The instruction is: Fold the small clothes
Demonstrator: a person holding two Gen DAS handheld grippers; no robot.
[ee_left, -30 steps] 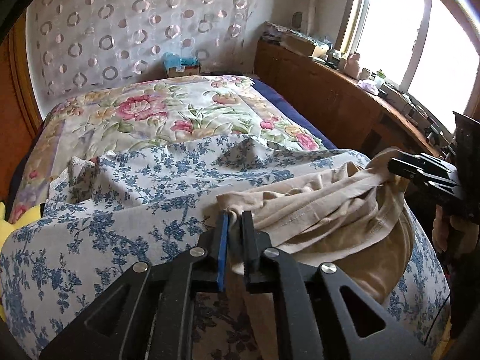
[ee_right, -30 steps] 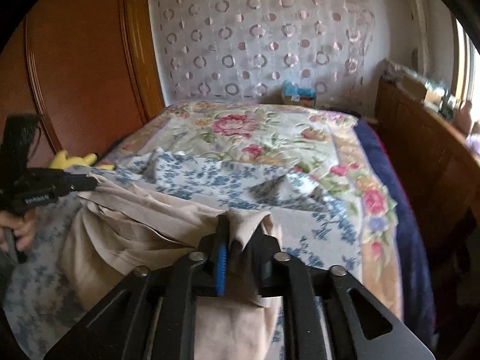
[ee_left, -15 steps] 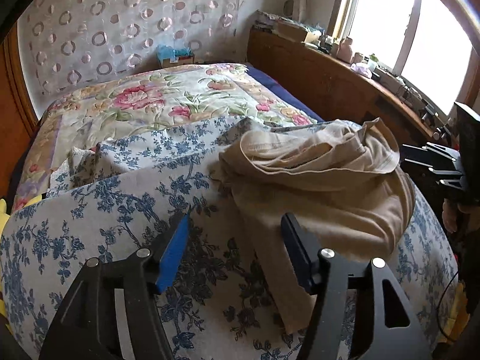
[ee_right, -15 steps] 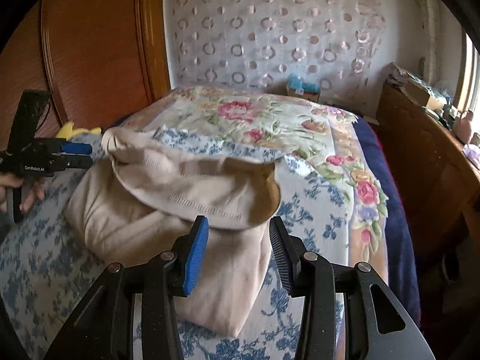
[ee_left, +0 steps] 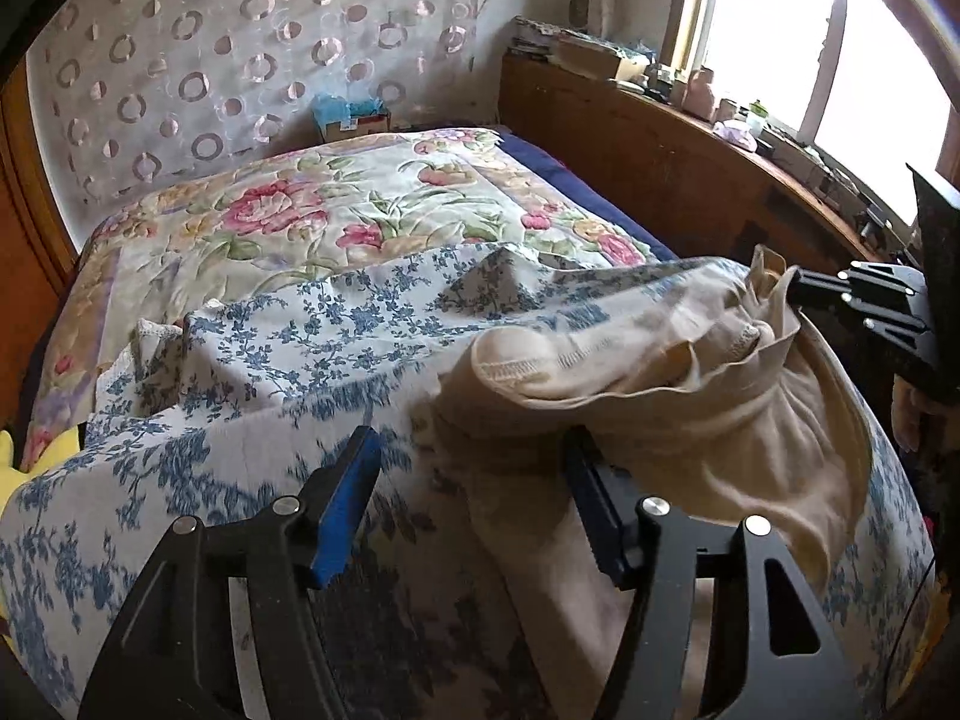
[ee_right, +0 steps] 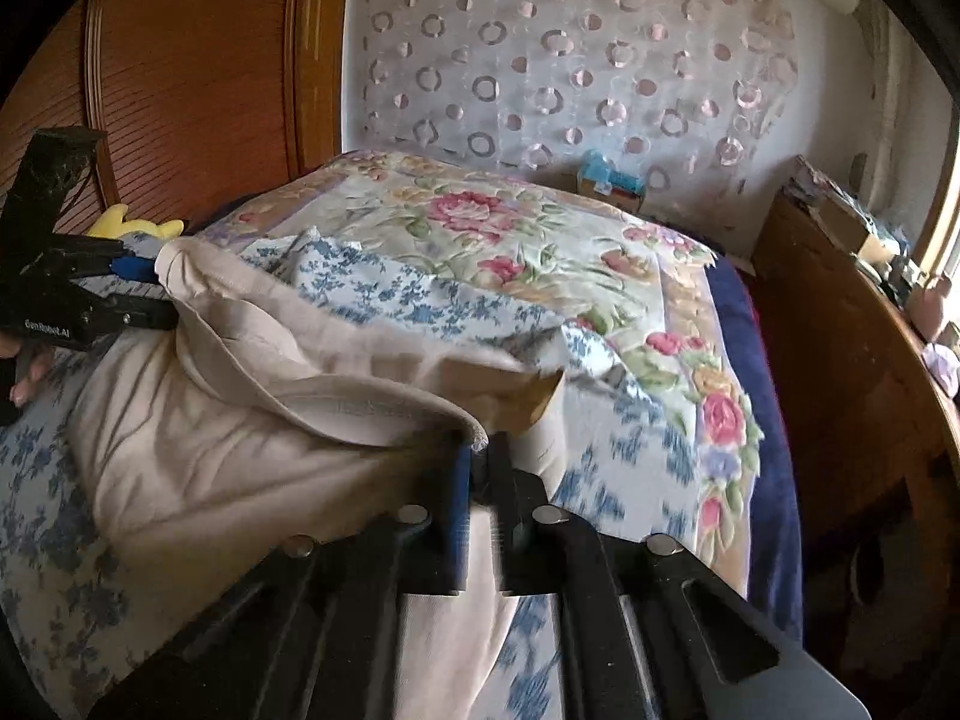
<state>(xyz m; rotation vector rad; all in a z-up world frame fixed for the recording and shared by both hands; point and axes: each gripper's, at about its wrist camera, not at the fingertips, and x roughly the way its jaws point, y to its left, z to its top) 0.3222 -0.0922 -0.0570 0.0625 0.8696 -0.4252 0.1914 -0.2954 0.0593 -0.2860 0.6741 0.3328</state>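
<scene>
Beige garment [ee_left: 708, 414] hem pinched by right gripper [ee_right: 480, 462], left gripper [ee_left: 468, 480] spread, floral bedspread [ee_left: 336, 222] beyond.

Bright window [ee_left: 774, 24] lights a circle-patterned curtain [ee_left: 240, 54] behind the floral bed [ee_left: 336, 210].

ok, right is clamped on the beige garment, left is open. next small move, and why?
Probably close the left gripper on the near edge of the beige garment. Its jaws stand open with that edge lying between them, pads not pressing. The right gripper has just closed and is already shut on the hem, so a second grip would likely let both hands make the next fold.
</scene>
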